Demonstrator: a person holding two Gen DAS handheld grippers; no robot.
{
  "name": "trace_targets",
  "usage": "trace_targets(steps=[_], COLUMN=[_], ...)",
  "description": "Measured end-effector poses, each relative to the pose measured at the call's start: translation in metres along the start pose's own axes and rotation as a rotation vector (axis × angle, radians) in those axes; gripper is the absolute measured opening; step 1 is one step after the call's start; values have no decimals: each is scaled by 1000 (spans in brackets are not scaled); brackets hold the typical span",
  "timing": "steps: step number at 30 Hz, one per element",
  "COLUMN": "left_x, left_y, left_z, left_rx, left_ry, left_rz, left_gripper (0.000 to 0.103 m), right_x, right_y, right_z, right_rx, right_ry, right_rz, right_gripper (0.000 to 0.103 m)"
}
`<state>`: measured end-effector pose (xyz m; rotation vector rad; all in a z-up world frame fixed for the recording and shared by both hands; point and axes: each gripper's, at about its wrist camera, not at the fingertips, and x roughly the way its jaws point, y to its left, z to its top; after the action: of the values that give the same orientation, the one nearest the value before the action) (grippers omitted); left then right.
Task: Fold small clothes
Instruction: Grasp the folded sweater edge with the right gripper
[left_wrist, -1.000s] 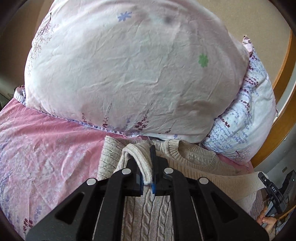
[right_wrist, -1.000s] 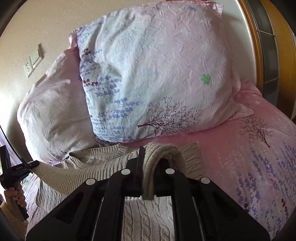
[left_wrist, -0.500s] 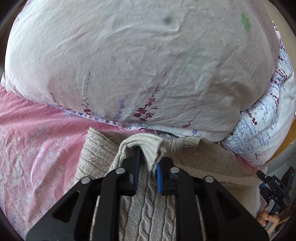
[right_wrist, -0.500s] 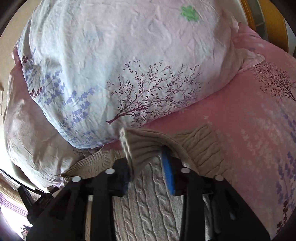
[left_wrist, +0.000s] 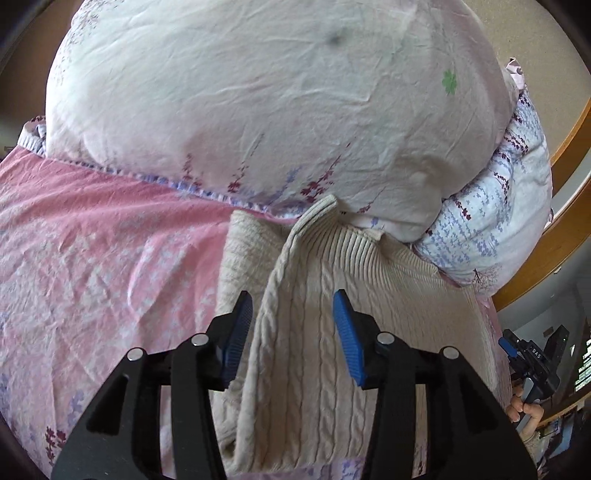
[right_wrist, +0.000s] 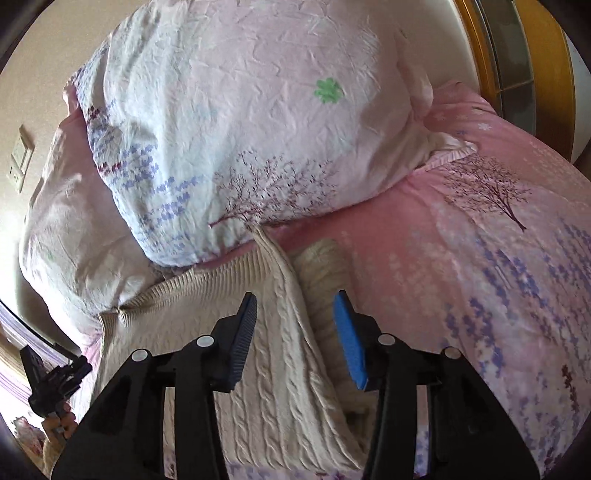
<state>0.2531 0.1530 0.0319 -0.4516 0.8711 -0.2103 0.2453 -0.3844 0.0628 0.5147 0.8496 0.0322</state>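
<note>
Sweater (left_wrist: 325, 332) below right tool (left_wrist: 532, 363) marked "DAS"

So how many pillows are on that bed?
2. One pale pink pillow leans against the wall on the left; the other pillow, with a tree print, overlaps it on the right. Both sit just behind the sweater. More may lie out of view.

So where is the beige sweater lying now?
In both wrist views the beige sweater lies on the pink bedsheet, its top edge against the pillows.
</note>
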Motion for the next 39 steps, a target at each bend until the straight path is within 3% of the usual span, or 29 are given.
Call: trace_targets(steps=[12, 15, 16, 17, 19, 29, 35, 39], left_x=[-3, -5, -5, -6, -8, -25, -20, -25], left_y=[11, 8, 7, 7, 8, 10, 23, 22], left_z=[-33, -36, -37, -37, -39, -36, -40, -42], left_rx=[55, 73, 81, 86, 86, 105, 76, 75], left_ry=[56, 56, 56, 56, 56, 40, 71, 61], left_rz=[47, 62, 69, 74, 75, 26, 25, 18], left_gripper=[43, 35, 32, 27, 21, 12, 11, 10], right_x=[-7, -6, -5, -4, -3, -35, -8, -5], right_y=[3, 9, 10, 11, 12, 10, -4, 3], right_z=[-37, -42, -43, -45, -47, -48, -56, -53], right_rx=[-96, -124, -135, -143, -148, -110, -76, -105], right_ry=[82, 82, 82, 83, 80, -25, 59, 64], right_rz=[-11, -14, -18, -25, -28, 2, -84, -112], right_gripper=[38, 29, 18, 14, 12, 10, 10, 10])
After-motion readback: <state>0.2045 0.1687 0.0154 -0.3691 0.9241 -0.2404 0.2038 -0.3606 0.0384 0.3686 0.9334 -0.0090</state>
